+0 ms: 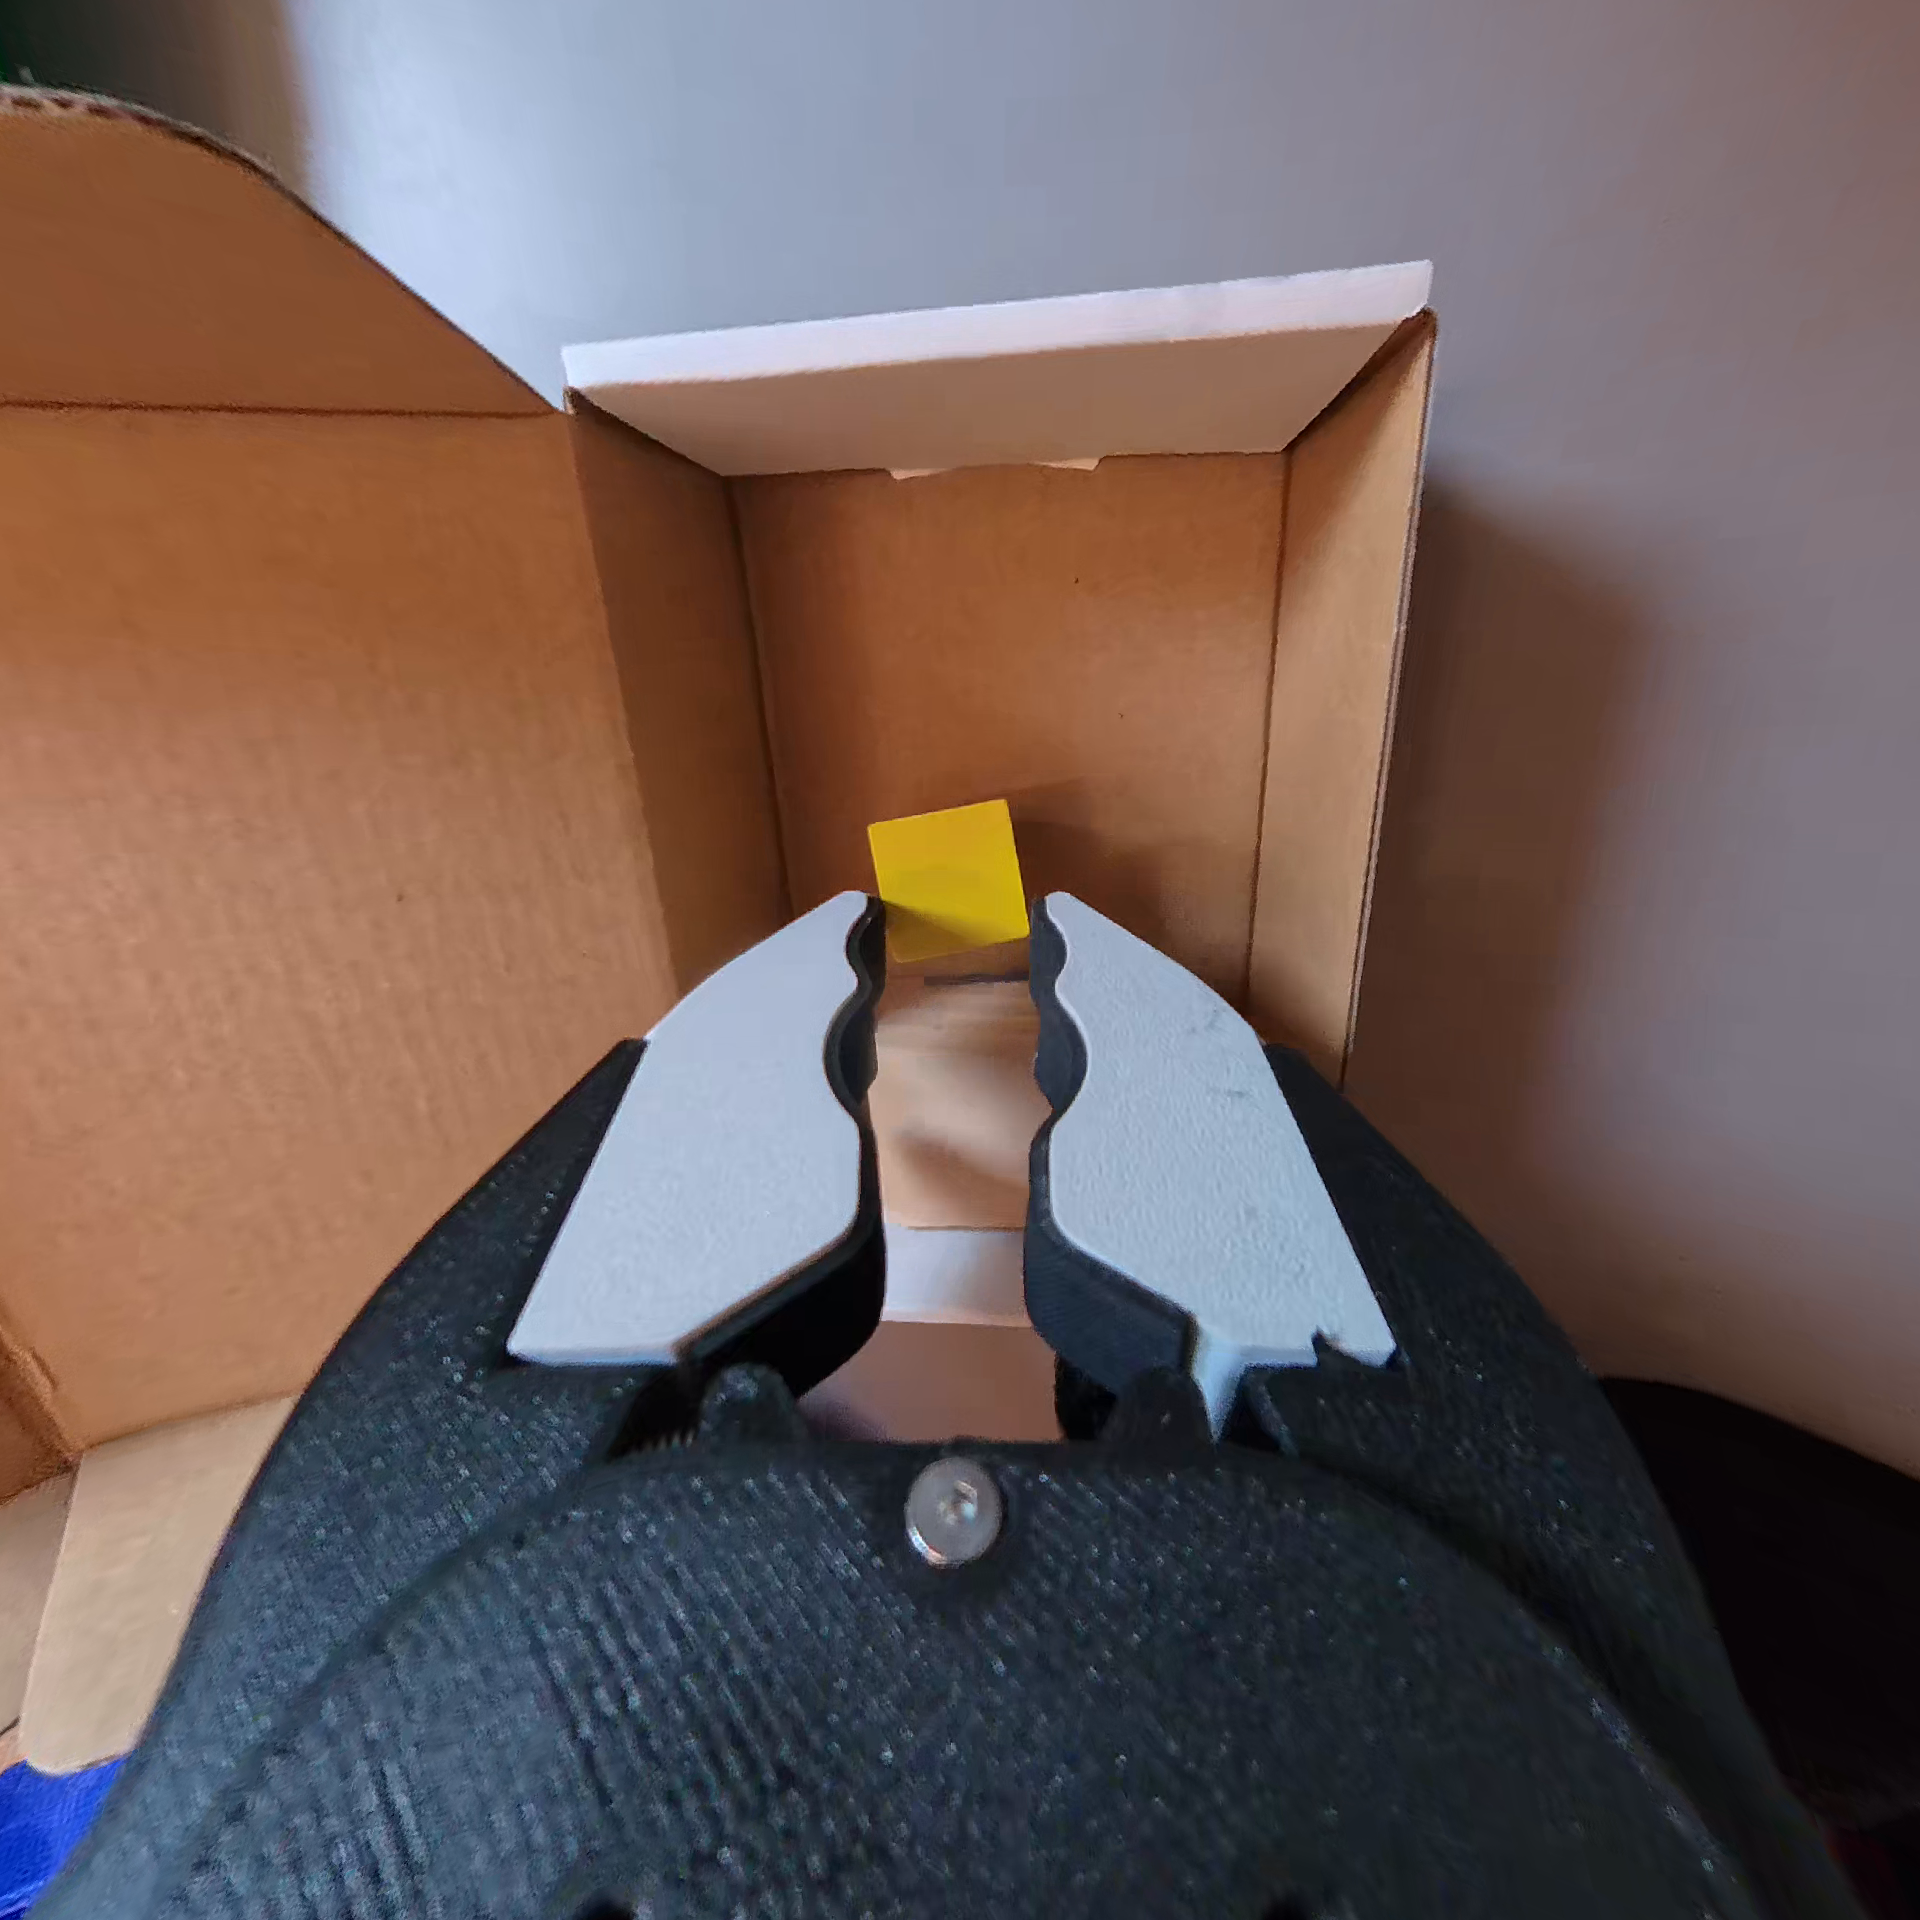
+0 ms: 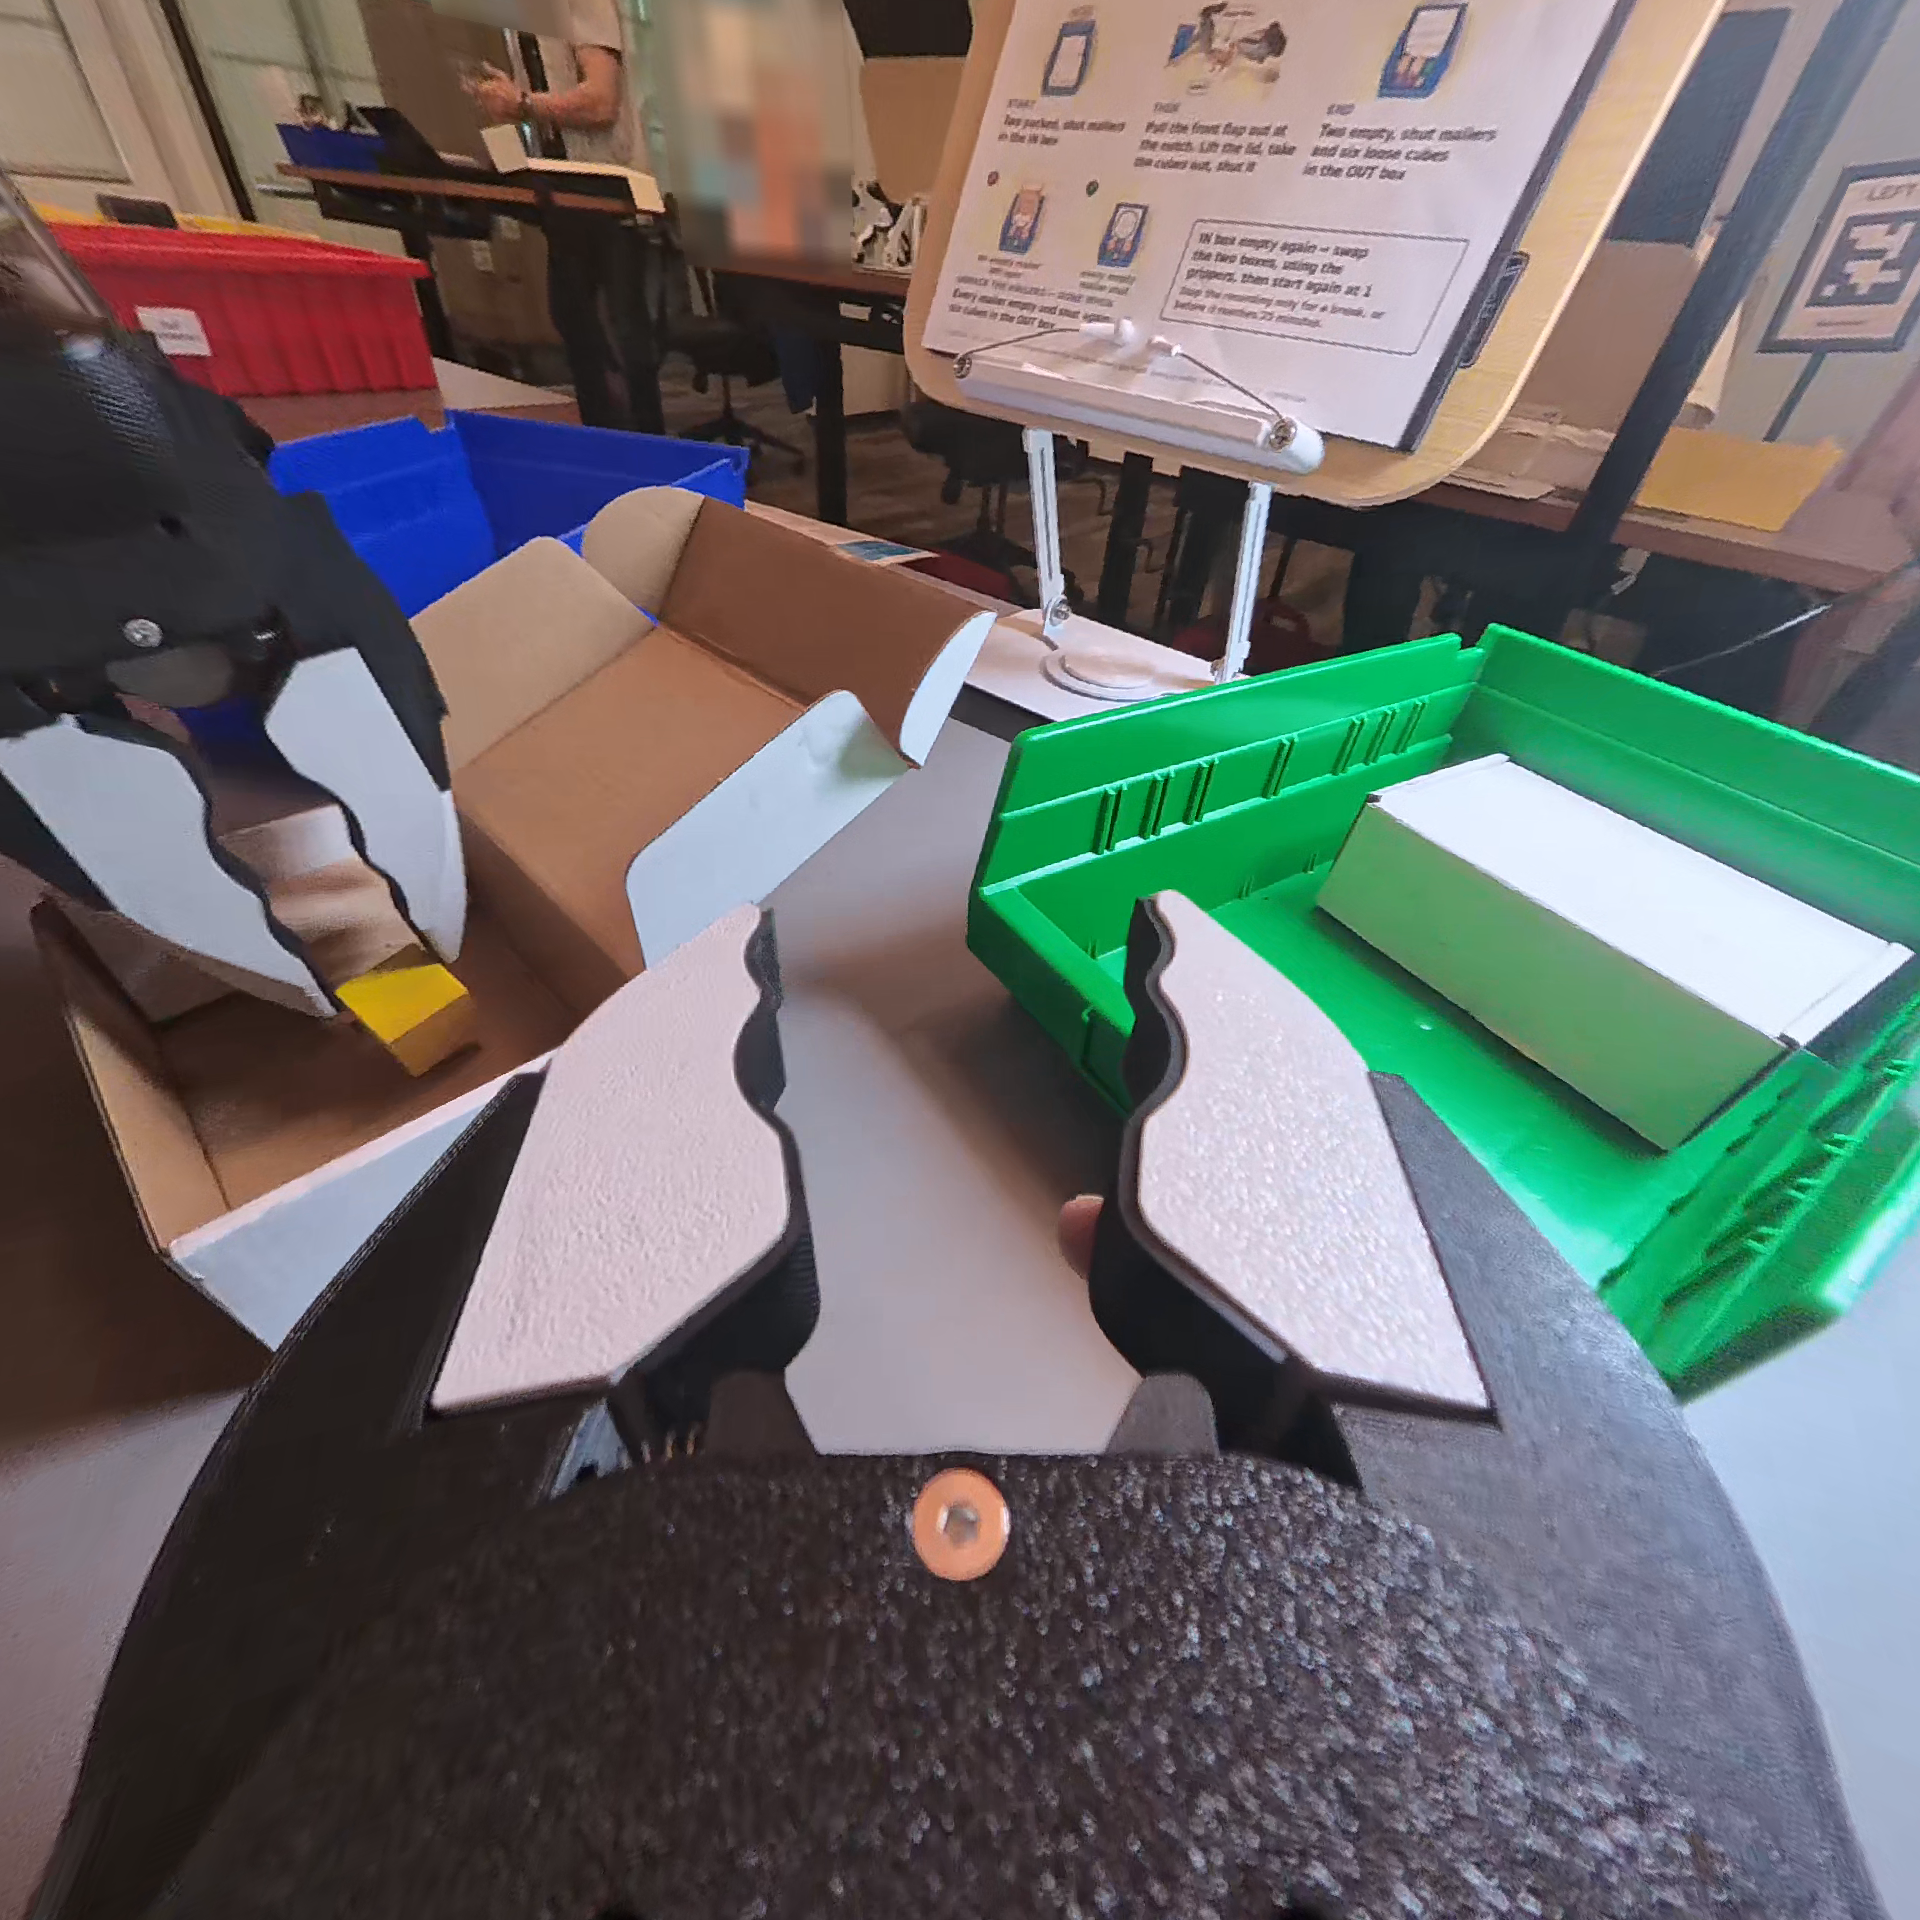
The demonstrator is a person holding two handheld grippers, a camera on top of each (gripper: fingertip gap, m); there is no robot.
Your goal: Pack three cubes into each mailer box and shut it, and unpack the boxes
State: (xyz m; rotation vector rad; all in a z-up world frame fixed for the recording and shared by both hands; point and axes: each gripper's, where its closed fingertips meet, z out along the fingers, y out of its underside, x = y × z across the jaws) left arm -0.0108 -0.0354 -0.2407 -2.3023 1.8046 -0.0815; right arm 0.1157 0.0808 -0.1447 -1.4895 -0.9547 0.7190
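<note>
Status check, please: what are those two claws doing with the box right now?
Left claw open, down in open mailer box at yellow cube. Right claw open, empty, over table. Nothing blocking.

Two claws (image 2: pixel 951 966) (image 1: pixel 954 909) are seen, one yellow cube (image 2: pixel 407 1013), two mailer boxes, one open (image 2: pixel 582 790), one shut (image 2: pixel 1600 935), and three bins: green (image 2: pixel 1195 790), blue (image 2: pixel 520 478), red (image 2: pixel 270 301).

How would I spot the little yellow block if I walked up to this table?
Find the open cardboard mailer box left of the green bin. Inside, on its brown floor, sits the yellow cube, at the tips of the left gripper. It is the only bright thing in the box.
</note>
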